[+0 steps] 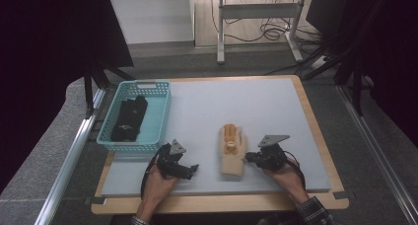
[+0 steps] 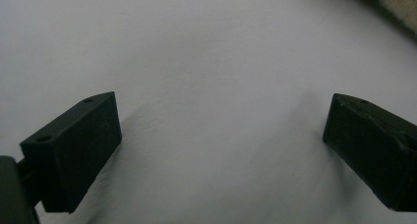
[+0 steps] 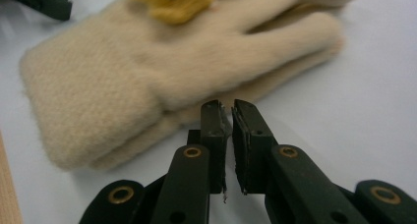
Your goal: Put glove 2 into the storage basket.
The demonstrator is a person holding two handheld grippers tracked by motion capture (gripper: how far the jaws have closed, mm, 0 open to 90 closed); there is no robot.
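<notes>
Your left claw (image 2: 221,150) is spread wide over bare tabletop (image 2: 211,52), with a beige glove's (image 2: 401,3) edge cut off at the far right corner. What the dark bundle (image 1: 129,117) in the teal basket (image 1: 160,117) at far left is, you can't make out. Your right claw (image 3: 230,121) is pressed nearly together with nothing between, its tips just beside the glove's near edge. The glove is fuzzy and lies flat near the tabletop's middle, a blurred orange patch (image 3: 172,3) on top.
</notes>
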